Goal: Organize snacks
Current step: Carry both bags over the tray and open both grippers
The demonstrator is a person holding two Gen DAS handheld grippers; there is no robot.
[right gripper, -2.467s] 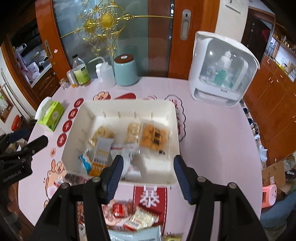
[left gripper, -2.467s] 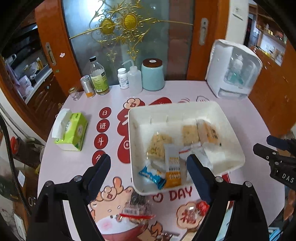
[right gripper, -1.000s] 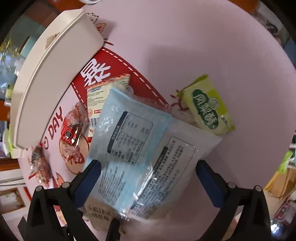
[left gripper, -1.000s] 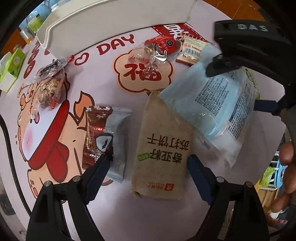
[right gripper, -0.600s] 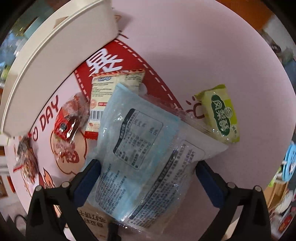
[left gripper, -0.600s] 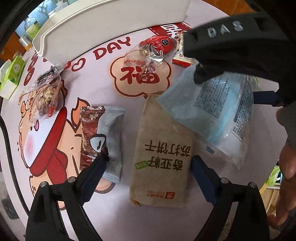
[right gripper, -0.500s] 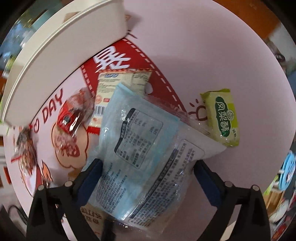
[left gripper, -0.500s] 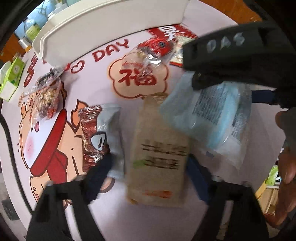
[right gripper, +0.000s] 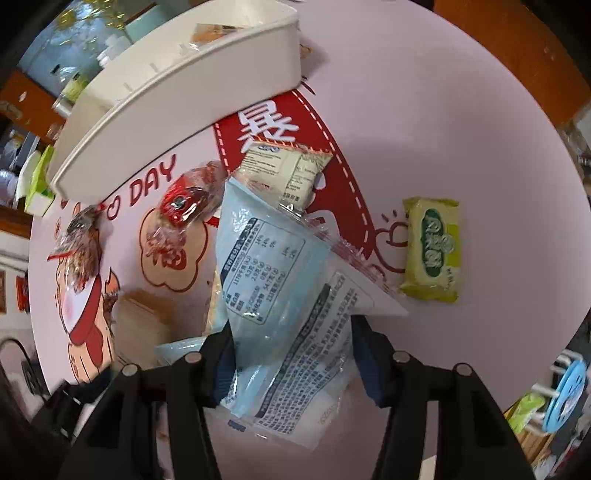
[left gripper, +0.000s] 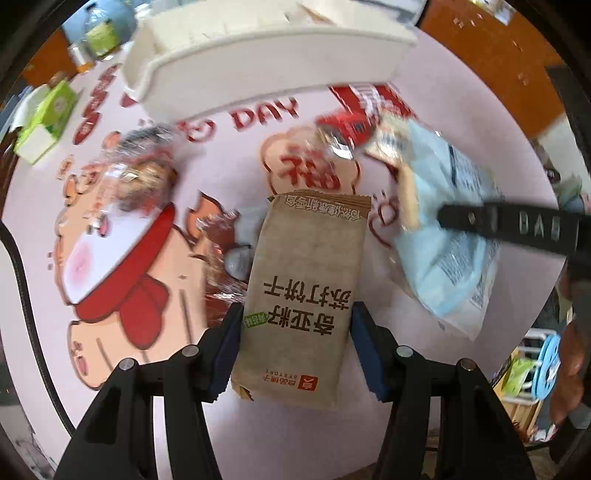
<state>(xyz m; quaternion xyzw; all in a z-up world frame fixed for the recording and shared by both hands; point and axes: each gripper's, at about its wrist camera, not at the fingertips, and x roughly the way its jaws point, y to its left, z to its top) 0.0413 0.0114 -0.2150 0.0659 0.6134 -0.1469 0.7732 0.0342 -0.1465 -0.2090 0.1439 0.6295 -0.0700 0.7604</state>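
My left gripper point(left gripper: 295, 314) is shut on a brown cracker packet point(left gripper: 303, 295), both pads pressing its long sides, and holds it a little above the pink tablecloth. The jaws of my right gripper point(right gripper: 291, 332) are closing. Their pads pinch a light blue snack bag point(right gripper: 280, 288), which is creased and raised off the cloth. That bag point(left gripper: 450, 229) also shows right of the brown packet. The white tray point(left gripper: 258, 48) with several snacks stands behind. Loose on the cloth lie a green packet point(right gripper: 432, 251), a beige packet point(right gripper: 284, 166), a red wrapped sweet point(right gripper: 184, 203) and a dark brown-and-grey packet point(left gripper: 229, 251).
A clear-wrapped snack point(left gripper: 136, 177) lies at the left over the cartoon print. A green tissue box point(left gripper: 44, 125) and bottles point(left gripper: 96, 33) stand at the far left and back. The table's rim curves close at the right, with a blue round object point(right gripper: 565, 391) below it.
Both grippers have closed from wide open onto their packets. The brown packet and the blue bag have come up off the cloth, and the right gripper has rolled.
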